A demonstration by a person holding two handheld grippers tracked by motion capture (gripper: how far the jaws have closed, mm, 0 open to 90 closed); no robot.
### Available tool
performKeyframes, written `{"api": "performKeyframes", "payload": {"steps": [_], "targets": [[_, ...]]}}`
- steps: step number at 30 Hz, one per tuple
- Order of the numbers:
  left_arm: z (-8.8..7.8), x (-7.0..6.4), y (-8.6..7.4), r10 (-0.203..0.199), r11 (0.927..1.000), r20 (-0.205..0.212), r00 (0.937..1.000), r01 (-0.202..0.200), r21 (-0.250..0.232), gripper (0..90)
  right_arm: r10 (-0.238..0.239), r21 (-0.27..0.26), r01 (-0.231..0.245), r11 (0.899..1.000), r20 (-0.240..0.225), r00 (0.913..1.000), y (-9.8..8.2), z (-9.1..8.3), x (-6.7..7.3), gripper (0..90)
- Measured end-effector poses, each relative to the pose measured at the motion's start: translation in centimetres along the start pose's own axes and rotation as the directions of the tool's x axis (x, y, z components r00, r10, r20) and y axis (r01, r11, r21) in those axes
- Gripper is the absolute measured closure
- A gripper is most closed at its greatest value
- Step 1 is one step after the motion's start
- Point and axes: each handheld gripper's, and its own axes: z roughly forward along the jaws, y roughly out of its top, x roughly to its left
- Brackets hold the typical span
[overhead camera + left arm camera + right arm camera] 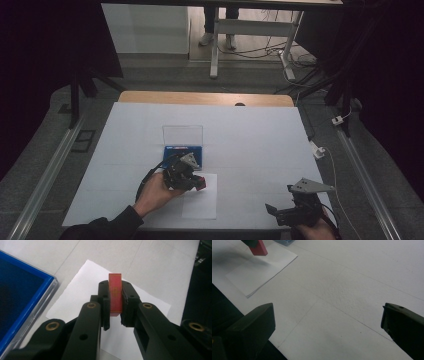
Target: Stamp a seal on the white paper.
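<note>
Left gripper clenched on a red block, a slim rectangular slab with faint gold marks on its face, held upright between the jaws. We see it in the high view just above a white paper sheet lying on the desk. In the right gripper view the block hangs close over the sheet, its shadow cast on the paper.

Step, as we read it: carrying the block from the blue case towards the sheet, likely to set or press it there. Next move would call for a level descent, face flat to the paper, then releasing the jaws only once it sits steady; a narrow slab on edge may tip.

Right gripper released, jaws wide, idle over bare desk near its front edge.

Materials: block looks hard and matt, edges crisp. Case is a shallow blue tray with a clear lid standing open behind it. Sheet thin, more than one layer at the corner. Desk cover white, faintly grained, with seams
</note>
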Motion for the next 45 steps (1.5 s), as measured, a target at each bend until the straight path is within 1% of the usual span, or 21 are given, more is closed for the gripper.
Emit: {"api": "performKeyframes", "payload": {"steps": [9, 13, 15, 19, 22, 27, 29, 33, 37, 39, 41, 42, 44, 45], "targets": [[1.0, -0.1, -0.2, -0.001, 0.9997, -0.002, 1.0000, 0.001, 0.023, 80.2, 0.003, 0.000, -0.003, 1.000, -0.002, 1.0000, 0.0, 0.0, 0.0, 0.0], [1.5, -0.2, -0.3, 0.009, 0.9991, -0.005, 0.9999, -0.009, 0.042, 80.2, 0.002, -0.001, -0.002, 1.000, -0.002, 1.0000, 0.0, 0.0, 0.0, 0.0], [1.7, -0.3, -0.3, 0.018, 0.9984, -0.013, 0.9998, -0.017, 0.053, 80.2, 0.003, -0.001, -0.003, 1.000, -0.002, 1.0000, 0.0, 0.0, 0.0, 0.0], [1.8, -0.6, -0.4, 0.046, 0.9976, -0.028, 0.9985, -0.045, 0.053, 80.3, 0.003, 0.000, -0.003, 1.000, -0.002, 1.0000, 0.0, 0.0, 0.0, 0.0], [1.9, -0.8, -0.5, 0.051, 0.9978, -0.041, 0.9979, -0.049, 0.043, 80.5, 0.002, -0.001, -0.002, 1.000, -0.003, 1.0000, 0.0, 0.0, 0.0, 0.0], [2.0, -1.6, -0.6, 0.073, 0.9966, -0.082, 0.9940, -0.070, 0.044, 80.6, 0.001, 0.001, -0.001, 1.000, -0.002, 1.0000, 0.0, 0.0, 0.0, 0.0], [2.0, -1.7, -0.7, 0.078, 0.9962, -0.092, 0.9928, -0.074, 0.046, 80.6, 0.001, 0.002, -0.001, 1.000, -0.002, 1.0000, 0.0, 0.0, 0.0, 0.0], [2.0, -1.4, -0.8, 0.052, 0.9982, -0.074, 0.9959, -0.050, 0.034, 80.6, 0.001, 0.003, -0.001, 1.000, 0.002, 1.0000, 0.0, 0.0, 0.1, 0.0], [2.0, -0.8, -0.9, 0.009, 0.9998, -0.039, 0.9992, -0.008, 0.020, 80.6, 0.000, 0.004, 0.000, 1.000, 0.002, 1.0000, 0.0, 0.0, 0.1, 0.0], [2.0, -0.6, -1.0, -0.001, 0.9998, -0.029, 0.9996, 0.001, 0.018, 80.7, -0.001, 0.004, 0.001, 1.000, 0.002, 1.0000, 0.0, 0.0, 0.1, 0.0], [2.0, -0.7, -1.0, -0.005, 0.9998, -0.031, 0.9995, 0.005, 0.018, 80.7, -0.001, 0.004, 0.001, 1.000, 0.002, 1.0000, 0.0, 0.0, 0.1, 0.0], [2.0, -0.8, -1.0, 0.000, 0.9998, -0.036, 0.9993, 0.001, 0.018, 80.7, -0.001, 0.004, 0.001, 1.000, 0.001, 1.0000, 0.0, 0.0, 0.1, 0.0], [2.0, -1.1, -1.0, 0.002, 0.9999, -0.053, 0.9986, -0.001, 0.017, 80.7, 0.000, 0.004, 0.000, 1.000, 0.001, 1.0000, 0.0, 0.0, 0.1, 0.0], [2.1, -1.3, -1.0, 0.010, 0.9998, -0.064, 0.9979, -0.009, 0.019, 80.6, -0.001, 0.004, 0.001, 1.000, 0.002, 1.0000, 0.0, 0.0, 0.1, 0.0]]}}
